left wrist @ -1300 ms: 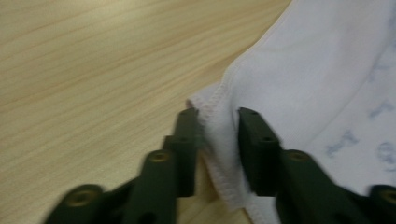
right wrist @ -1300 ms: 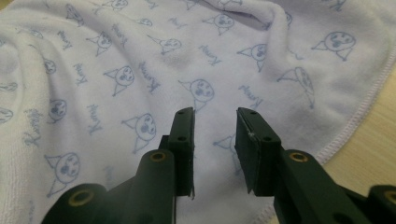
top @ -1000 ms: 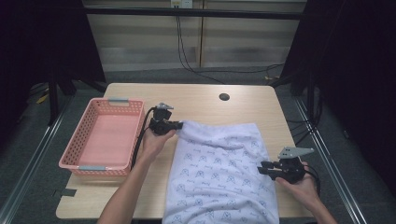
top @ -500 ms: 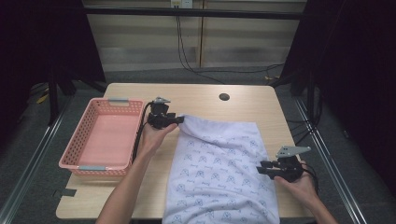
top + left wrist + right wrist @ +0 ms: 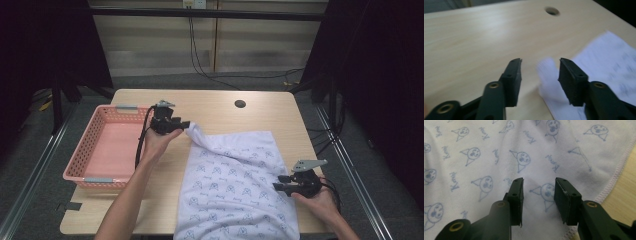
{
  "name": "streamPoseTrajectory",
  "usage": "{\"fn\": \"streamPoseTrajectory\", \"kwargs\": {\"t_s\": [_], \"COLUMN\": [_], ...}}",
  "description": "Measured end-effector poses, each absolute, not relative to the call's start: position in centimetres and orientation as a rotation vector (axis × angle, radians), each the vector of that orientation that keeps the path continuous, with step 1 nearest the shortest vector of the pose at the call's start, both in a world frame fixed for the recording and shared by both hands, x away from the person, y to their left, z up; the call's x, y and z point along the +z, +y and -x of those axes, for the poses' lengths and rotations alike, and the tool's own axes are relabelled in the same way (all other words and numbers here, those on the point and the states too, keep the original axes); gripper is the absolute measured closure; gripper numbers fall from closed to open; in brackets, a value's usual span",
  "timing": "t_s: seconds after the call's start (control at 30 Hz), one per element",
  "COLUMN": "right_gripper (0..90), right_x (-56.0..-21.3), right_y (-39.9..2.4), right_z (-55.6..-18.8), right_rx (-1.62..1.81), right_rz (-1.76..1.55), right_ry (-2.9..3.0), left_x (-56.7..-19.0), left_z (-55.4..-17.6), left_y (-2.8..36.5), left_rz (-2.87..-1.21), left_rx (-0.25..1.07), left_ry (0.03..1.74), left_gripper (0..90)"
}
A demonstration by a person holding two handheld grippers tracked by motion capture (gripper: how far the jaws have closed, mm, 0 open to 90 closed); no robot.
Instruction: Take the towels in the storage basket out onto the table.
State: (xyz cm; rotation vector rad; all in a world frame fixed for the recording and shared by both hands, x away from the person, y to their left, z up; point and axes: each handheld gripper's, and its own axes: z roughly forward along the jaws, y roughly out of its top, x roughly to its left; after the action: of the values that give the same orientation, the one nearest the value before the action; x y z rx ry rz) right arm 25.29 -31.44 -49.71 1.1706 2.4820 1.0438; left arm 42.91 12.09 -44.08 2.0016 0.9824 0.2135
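A white cloth (image 5: 235, 185) printed with small blue figures lies spread on the table's right half and hangs over the front edge. My left gripper (image 5: 186, 124) is at its far left corner, which is lifted into a ridge. In the left gripper view, the left gripper (image 5: 540, 65) is open. Its jaws parted and have just been closing a little. The blurred cloth corner (image 5: 547, 75) sits loose between them, near the right jaw. My right gripper (image 5: 277, 184) hovers over the cloth's right edge. This right gripper (image 5: 539, 182) is open and has just been opening, with flat cloth (image 5: 499, 150) below it.
A pink basket (image 5: 82, 172) stands on the left of the wooden table (image 5: 215, 107), beside my left forearm. A round cable hole (image 5: 240, 104) lies at the back of the table. Bare wood stretches between the basket and the cloth.
The left gripper has drifted slightly toward the table's back. The cloth's far left corner has risen into a ridge there. The right hand has stayed put.
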Motion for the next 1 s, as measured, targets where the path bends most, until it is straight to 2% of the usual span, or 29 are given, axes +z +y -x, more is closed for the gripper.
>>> {"fn": "streamPoseTrajectory", "kwargs": {"t_s": [0.03, 0.2, 0.23, 0.4, 0.5, 0.53, 0.63, 0.67, 0.87, 0.9, 0.97, 1.0], "right_gripper": [60.7, 62.9, 62.7, 64.1, 67.3, 68.3, 69.2, 69.1, 66.9, 66.0, 57.2, 54.7], "right_x": [-49.7, -49.7, -49.7, -49.7, -49.7, -49.7, -49.6, -49.6, -49.5, -49.5, -49.4, -49.2], "right_y": [-31.4, -31.3, -31.3, -31.3, -31.3, -31.3, -31.3, -31.3, -31.3, -31.2, -31.0, -30.9], "right_z": [-25.3, -25.2, -25.2, -25.2, -25.2, -25.2, -25.1, -24.9, -24.0, -23.9, -23.8, -23.6], "right_rx": [1.044, 1.022, 1.024, 1.02, 1.014, 0.999, 0.982, 0.977, 0.988, 0.995, 1.015, 1.013], "right_rz": [-1.171, -1.161, -1.165, -1.177, -1.171, -1.171, -1.187, -1.192, -1.177, -1.177, -1.19, -1.169], "right_ry": [2.482, 2.473, 2.471, 2.468, 2.461, 2.46, 2.452, 2.451, 2.477, 2.484, 2.509, 2.501], "left_x": [-44.1, -45.6, -46.3, -48.9, -49.5, -49.4, -49.2, -49.2, -49.1, -49.0, -49.1, -49.1], "left_z": [-42.9, -36.4, -35.3, -30.7, -28.7, -28.3, -27.4, -26.8, -23.7, -23.3, -22.4, -22.1], "left_y": [12.1, 10.6, 10.6, 10.5, 10.6, 10.5, 11.1, 11.7, 13.6, 13.8, 14.2, 14.4], "left_rz": [-2.002, -2.154, -2.169, -2.284, -2.302, -2.326, -2.348, -2.353, -2.328, -2.33, -2.313, -2.305], "left_rx": [0.214, 0.092, 0.049, -0.003, 0.103, 0.15, 0.135, 0.131, 0.013, -0.038, -0.078, -0.08], "left_ry": [0.982, 0.792, 0.779, 0.674, 0.631, 0.62, 0.591, 0.587, 0.609, 0.613, 0.612, 0.608], "left_gripper": [64.4, 68.4, 67.3, 55.6, 52.3, 55.4, 80.5, 85.2, 85.9, 85.3, 82.1, 77.3]}}
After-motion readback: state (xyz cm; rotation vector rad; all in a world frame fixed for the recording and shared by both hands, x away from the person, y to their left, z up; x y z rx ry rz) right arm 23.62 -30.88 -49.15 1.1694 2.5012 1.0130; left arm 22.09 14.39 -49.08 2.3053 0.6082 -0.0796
